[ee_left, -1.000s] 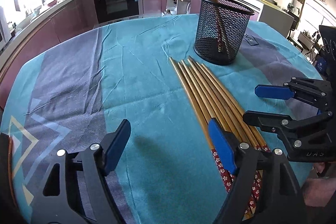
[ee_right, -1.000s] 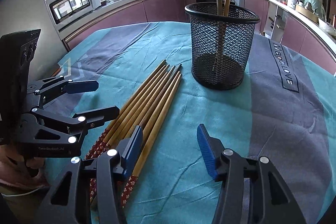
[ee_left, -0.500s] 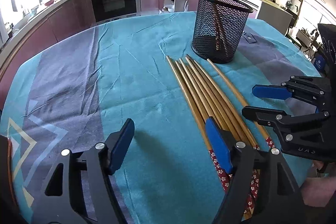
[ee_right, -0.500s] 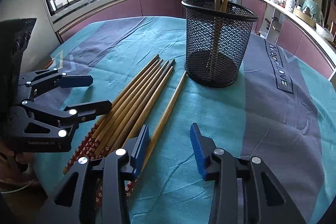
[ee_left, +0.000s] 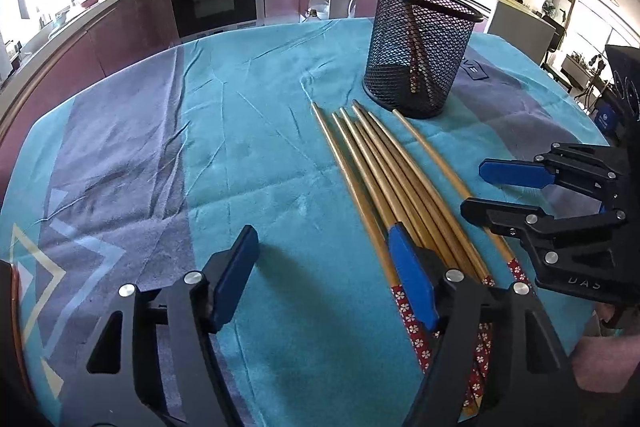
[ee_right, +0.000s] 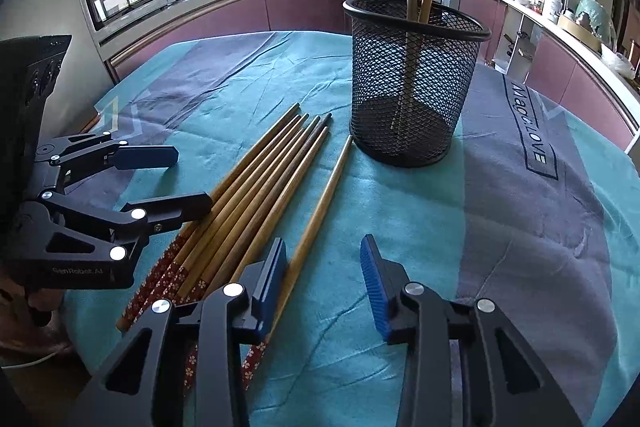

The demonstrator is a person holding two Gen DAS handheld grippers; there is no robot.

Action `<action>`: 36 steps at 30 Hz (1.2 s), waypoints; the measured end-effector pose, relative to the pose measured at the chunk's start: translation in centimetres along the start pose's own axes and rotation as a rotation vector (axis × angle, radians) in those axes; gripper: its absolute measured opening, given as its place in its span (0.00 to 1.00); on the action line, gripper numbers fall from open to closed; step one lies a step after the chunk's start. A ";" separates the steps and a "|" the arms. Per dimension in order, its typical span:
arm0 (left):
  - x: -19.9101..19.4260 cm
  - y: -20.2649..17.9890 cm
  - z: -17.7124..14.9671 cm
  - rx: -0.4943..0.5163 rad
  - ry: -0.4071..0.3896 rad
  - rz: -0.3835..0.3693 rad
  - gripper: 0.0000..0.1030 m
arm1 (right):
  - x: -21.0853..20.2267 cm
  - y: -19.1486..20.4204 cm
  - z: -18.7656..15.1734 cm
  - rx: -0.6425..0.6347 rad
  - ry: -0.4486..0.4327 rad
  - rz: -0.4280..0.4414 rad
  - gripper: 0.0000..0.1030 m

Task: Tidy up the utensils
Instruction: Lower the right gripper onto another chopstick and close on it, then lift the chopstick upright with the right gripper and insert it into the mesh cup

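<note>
My right gripper [ee_right: 322, 277] stands apart, empty, beside one stray chopstick [ee_right: 320, 211] lying on the counter [ee_right: 520, 227] near the mesh cup [ee_right: 412, 87]; pinching carelessly could roll it away.

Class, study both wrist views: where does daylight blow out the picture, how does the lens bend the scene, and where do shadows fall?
Left wrist view: window glare whitens the upper left corner; the fisheye curves the tablecloth edge; the left gripper throws a soft shadow on the cloth. Right wrist view: the window washes out top centre; the mesh basket looks sharp, the corners dark.
</note>
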State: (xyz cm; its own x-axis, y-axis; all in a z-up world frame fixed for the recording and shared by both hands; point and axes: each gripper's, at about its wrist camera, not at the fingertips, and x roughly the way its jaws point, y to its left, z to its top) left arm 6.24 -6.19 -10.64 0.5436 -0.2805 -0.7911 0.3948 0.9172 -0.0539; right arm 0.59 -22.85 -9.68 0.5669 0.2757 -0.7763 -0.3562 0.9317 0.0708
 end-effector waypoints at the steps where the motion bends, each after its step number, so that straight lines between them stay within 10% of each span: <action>1: 0.1 0.1 0.0 0.001 0.003 0.004 0.59 | 0.0 0.0 0.0 0.000 0.000 0.001 0.36; 36: 2.4 0.8 3.1 -0.072 0.012 -0.023 0.08 | 0.9 -0.6 1.7 0.038 0.004 0.020 0.05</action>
State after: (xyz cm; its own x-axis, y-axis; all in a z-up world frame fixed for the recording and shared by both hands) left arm 10.15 -7.03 -10.72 0.5259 -0.2989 -0.7963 0.3529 0.9285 -0.1155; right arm 2.57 -22.71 -9.39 0.5565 0.2938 -0.7772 -0.3394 0.9342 0.1101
